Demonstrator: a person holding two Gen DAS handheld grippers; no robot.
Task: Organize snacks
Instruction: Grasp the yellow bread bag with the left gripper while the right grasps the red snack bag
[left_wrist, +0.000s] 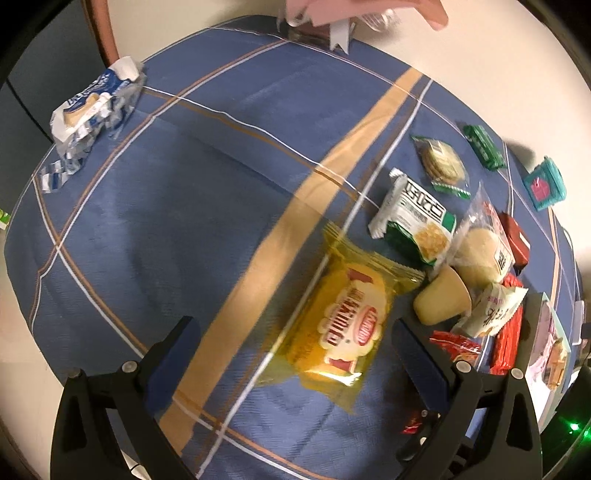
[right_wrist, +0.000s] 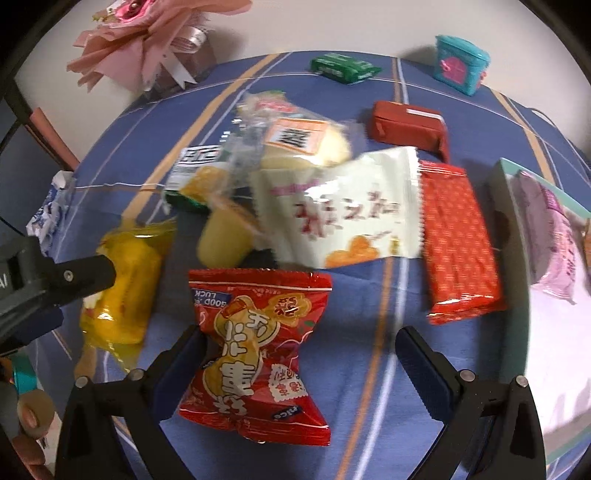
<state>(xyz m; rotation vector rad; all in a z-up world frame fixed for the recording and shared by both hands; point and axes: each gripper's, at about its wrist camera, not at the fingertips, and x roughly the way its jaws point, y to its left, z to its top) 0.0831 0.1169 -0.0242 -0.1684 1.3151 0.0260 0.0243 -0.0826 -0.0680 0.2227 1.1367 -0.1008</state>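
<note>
A pile of snacks lies on the blue plaid tablecloth (left_wrist: 177, 229). In the left wrist view my left gripper (left_wrist: 293, 332) is open and hovers over a yellow cake packet (left_wrist: 343, 314), which lies flat between the two fingers. In the right wrist view my right gripper (right_wrist: 299, 339) is open too. A red peanut packet (right_wrist: 258, 350) lies between its fingers, up against the left finger (right_wrist: 184, 354). The left gripper also shows at the left edge of the right wrist view, above the yellow cake packet (right_wrist: 122, 295).
Behind these lie a white packet (right_wrist: 340, 206), a red wafer packet (right_wrist: 458, 240), a jelly cup (left_wrist: 441, 299), a green-white cracker packet (left_wrist: 417, 221) and a bun packet (left_wrist: 480, 247). A teal-rimmed box (right_wrist: 506, 192) stands right. A crumpled blue-white wrapper (left_wrist: 96, 107) lies far left.
</note>
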